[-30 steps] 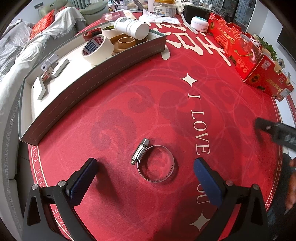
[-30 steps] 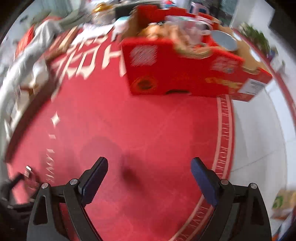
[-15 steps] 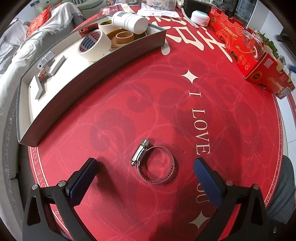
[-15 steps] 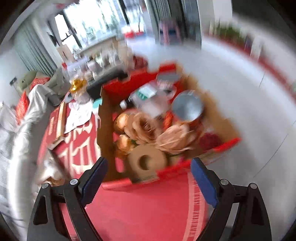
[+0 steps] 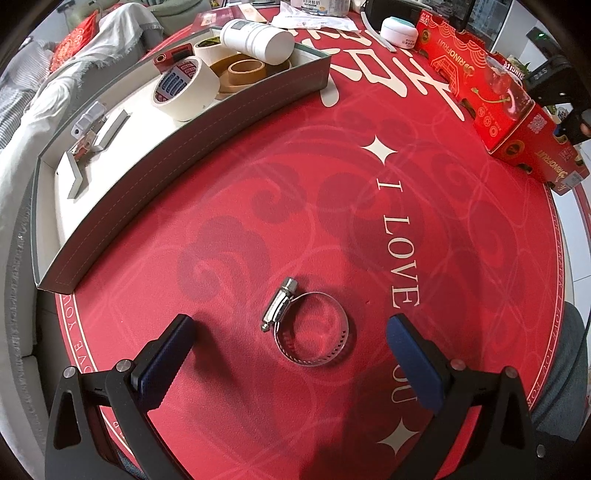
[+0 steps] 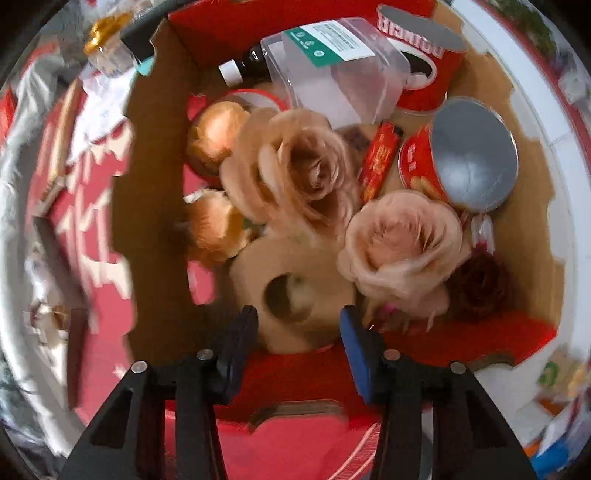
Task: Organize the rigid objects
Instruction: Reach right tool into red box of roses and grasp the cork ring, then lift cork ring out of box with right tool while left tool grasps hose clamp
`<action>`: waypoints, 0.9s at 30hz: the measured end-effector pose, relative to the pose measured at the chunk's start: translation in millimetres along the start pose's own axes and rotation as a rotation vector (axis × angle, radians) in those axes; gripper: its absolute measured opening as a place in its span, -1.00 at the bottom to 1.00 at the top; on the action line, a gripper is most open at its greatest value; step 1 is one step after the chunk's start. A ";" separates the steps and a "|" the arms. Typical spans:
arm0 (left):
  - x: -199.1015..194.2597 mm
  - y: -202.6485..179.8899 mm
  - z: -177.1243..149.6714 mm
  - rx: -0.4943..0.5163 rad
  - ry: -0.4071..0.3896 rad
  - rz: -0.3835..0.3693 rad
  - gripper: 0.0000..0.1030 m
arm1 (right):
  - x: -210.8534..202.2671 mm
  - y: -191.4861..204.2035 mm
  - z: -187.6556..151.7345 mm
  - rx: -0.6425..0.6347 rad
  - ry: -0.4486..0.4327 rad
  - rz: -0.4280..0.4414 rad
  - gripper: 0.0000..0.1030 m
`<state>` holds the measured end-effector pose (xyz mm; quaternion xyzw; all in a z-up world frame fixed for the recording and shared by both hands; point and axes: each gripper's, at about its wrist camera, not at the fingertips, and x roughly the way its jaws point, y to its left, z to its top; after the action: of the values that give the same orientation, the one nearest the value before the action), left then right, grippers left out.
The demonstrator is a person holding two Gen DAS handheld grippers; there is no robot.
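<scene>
A steel hose clamp (image 5: pixel 310 328) lies flat on the red tablecloth, directly between the fingers of my left gripper (image 5: pixel 290 332). That gripper is wide open, and its pads are well clear of the clamp on both sides. My right gripper (image 6: pixel 299 325) points down into a red cardboard box (image 6: pixel 155 184). Its jaws are closing over a brown cardboard roll (image 6: pixel 255 269). The roll sits below and between the fingertips, and the pads do not press on it. The right wrist view is blurred.
A grey tray (image 5: pixel 184 147) at the left holds a masking tape roll (image 5: pixel 184 86), brown tape (image 5: pixel 243 70) and a white bottle (image 5: pixel 258 35). The box also holds fabric roses (image 6: pixel 306 162), a tin (image 6: pixel 469 155), a clear container (image 6: pixel 340 74) and a lighter (image 6: pixel 380 155).
My right gripper swept from the tablecloth to above the red box, now looks straight down into it, and its jaws have narrowed. The left gripper and the clamp have stayed put.
</scene>
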<state>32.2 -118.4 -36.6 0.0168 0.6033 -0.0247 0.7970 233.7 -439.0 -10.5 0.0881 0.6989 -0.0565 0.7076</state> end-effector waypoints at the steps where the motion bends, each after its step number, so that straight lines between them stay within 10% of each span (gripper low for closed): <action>1: 0.1 0.1 -0.6 0.000 0.000 0.000 1.00 | 3.0 -0.9 1.5 0.001 0.008 0.000 -0.05; 18: -0.6 -0.3 -1.8 0.001 -0.004 -0.002 1.00 | 30.7 -7.2 8.3 -0.019 0.053 -0.044 -0.06; 21: -0.6 -0.4 -1.6 0.000 -0.004 -0.002 1.00 | 31.9 6.1 7.9 -0.041 0.027 -0.082 -0.37; 27: -0.6 -0.3 -2.3 0.000 -0.006 -0.001 1.00 | -7.1 -8.0 -1.0 0.079 -0.080 0.060 -0.41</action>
<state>29.8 -118.6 -36.7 0.0165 0.6007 -0.0253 0.7989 231.1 -446.8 -3.8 0.1348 0.6644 -0.0663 0.7321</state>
